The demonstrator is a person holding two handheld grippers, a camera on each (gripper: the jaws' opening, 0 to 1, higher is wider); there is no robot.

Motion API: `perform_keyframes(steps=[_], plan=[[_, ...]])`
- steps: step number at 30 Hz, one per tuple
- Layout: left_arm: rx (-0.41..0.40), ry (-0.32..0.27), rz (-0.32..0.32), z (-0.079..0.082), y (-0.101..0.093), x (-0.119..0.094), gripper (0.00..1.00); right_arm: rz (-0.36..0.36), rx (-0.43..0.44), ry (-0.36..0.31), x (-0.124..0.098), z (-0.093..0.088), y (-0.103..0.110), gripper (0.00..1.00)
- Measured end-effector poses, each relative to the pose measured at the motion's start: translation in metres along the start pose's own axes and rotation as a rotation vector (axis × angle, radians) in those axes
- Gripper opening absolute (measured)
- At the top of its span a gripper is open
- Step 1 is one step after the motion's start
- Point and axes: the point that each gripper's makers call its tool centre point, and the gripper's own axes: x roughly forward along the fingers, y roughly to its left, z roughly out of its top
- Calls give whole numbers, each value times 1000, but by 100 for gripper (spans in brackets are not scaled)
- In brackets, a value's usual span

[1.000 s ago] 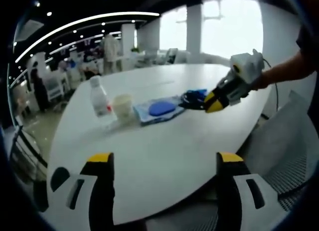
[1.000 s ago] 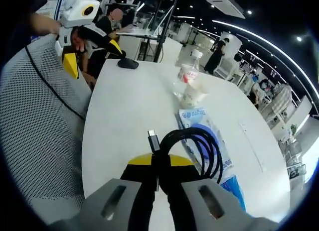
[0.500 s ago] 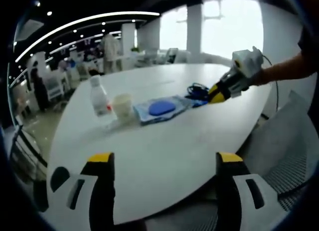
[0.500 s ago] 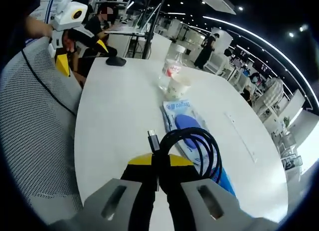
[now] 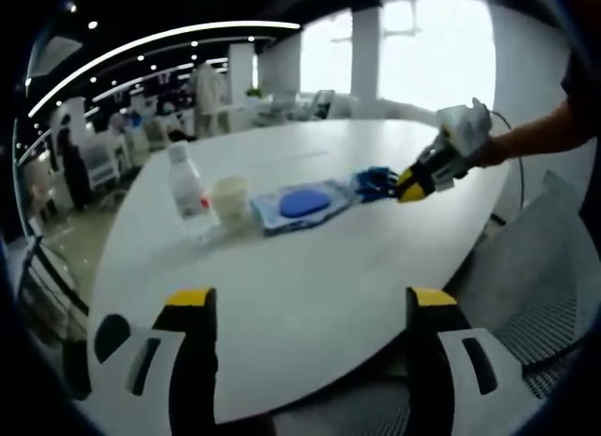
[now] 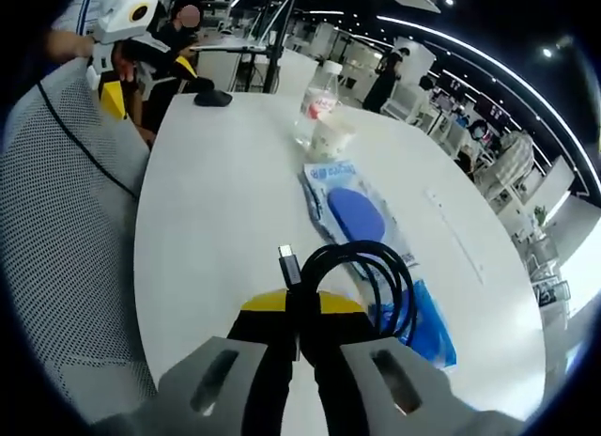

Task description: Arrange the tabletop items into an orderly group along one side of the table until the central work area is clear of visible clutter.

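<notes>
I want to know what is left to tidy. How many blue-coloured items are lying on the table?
2. A clear packet with a blue oval inside lies next to the cup, and a smaller blue packet lies beyond the coiled black cable. Others may be hidden.

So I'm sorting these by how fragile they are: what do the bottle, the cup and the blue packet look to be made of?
Bottle: clear plastic, see-through, white cap, red label. Cup: pale and matte, probably paper or thin plastic. Packet: glossy plastic film, shiny and wrinkled, with something blue inside. None looks like glass, though the views are coarse.
</notes>
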Motion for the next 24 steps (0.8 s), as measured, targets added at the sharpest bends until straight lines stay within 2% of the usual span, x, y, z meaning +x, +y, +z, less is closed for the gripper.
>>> perform_keyframes(steps=[6, 12, 24], plan=[[2, 2, 0, 0, 0, 0, 79, 14, 5, 31, 7, -12, 6, 5], [1, 4, 0, -1, 0, 0, 79, 31, 19, 43, 14, -16, 12, 5], [-1, 6, 1, -2, 1, 1, 78, 82, 112, 40, 33, -25, 19, 6]])
